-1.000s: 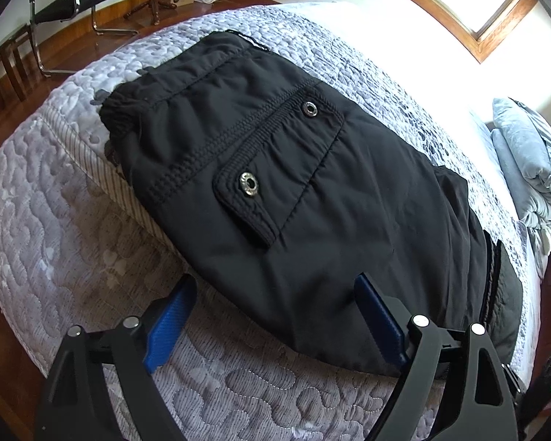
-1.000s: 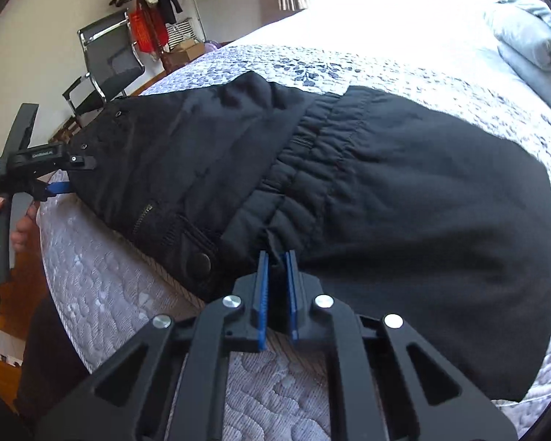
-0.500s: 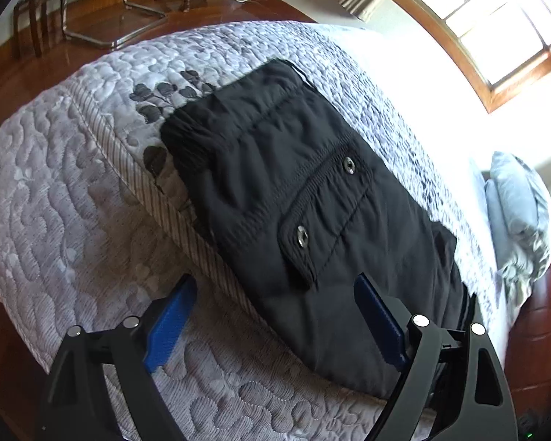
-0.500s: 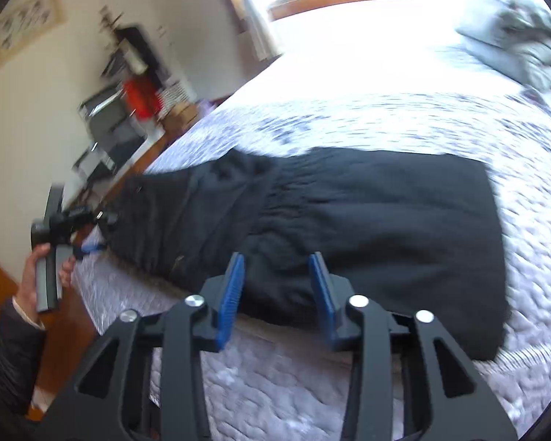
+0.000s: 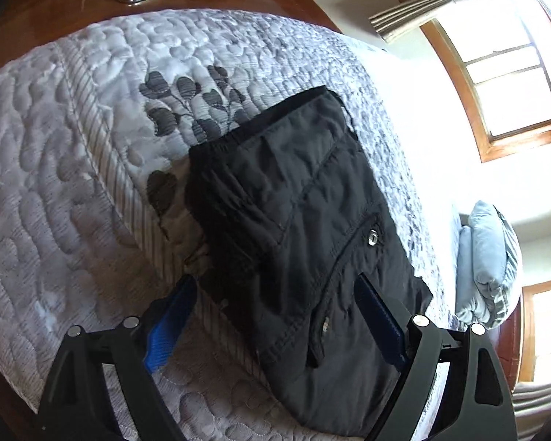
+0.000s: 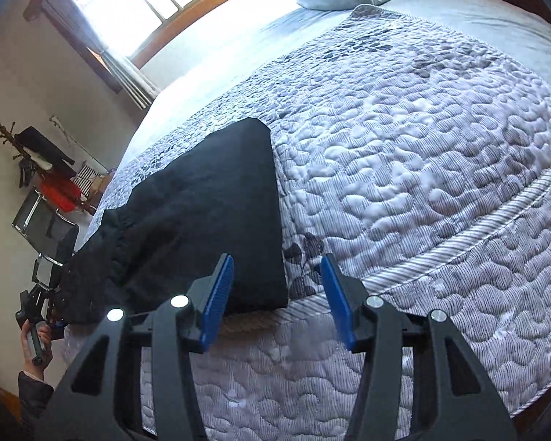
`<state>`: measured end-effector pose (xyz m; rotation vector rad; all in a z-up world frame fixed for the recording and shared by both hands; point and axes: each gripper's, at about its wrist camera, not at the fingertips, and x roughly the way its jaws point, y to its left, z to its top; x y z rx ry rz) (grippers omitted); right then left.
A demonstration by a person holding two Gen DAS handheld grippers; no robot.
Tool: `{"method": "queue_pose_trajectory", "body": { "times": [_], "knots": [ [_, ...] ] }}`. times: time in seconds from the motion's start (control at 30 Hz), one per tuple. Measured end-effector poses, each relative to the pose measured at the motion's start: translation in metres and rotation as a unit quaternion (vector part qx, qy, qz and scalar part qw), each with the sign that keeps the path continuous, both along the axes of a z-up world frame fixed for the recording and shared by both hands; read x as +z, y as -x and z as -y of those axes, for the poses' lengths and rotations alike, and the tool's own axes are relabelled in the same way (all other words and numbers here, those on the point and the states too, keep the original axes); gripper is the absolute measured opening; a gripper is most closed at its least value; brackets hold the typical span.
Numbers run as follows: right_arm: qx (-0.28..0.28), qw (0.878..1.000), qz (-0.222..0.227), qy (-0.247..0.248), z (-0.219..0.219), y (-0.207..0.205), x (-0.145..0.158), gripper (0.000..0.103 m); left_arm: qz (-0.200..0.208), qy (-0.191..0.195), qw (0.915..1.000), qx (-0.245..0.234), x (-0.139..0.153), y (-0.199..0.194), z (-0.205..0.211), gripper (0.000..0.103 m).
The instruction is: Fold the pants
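Black pants [image 5: 305, 242] lie folded on our bed's grey quilt [image 6: 422, 154], near its edge.

Our left gripper [image 5: 275, 316] hovers above them, fingers [image 5: 169, 319] spread wide, holding nothing; our right gripper [image 6: 275, 294] has its fingers opening over the pants' corner, empty.

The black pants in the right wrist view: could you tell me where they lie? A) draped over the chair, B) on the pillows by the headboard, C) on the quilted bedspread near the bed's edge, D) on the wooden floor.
C: the black pants lie flat on the quilted bedspread, near its edge.
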<state>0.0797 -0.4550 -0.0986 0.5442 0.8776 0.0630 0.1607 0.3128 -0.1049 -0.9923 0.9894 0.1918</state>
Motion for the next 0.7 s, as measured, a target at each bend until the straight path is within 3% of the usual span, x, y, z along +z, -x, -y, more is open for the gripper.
{"method": "queue_pose_trajectory", "body": {
  "times": [0.27, 0.37, 0.47, 0.7],
  "knots": [
    [0.005, 1.000, -0.008, 0.000, -0.005, -0.008, -0.012, 0.053, 0.027, 0.057, 0.9977, 0.026, -0.011, 0.008, -0.021, 0.087],
    [0.007, 1.000, -0.005, -0.002, -0.007, -0.011, -0.011, 0.054, 0.045, 0.088, 0.9948, 0.023, -0.016, 0.004, -0.025, 0.079],
    [0.011, 1.000, -0.010, 0.002, -0.010, -0.014, -0.012, 0.055, 0.054, 0.104, 0.9929, 0.015, -0.020, -0.005, -0.016, 0.078],
    [0.013, 1.000, -0.011, 0.005, -0.009, -0.014, -0.012, 0.055, 0.056, 0.127, 0.9884, 0.061, -0.032, -0.014, -0.011, 0.090]
  ]
}}
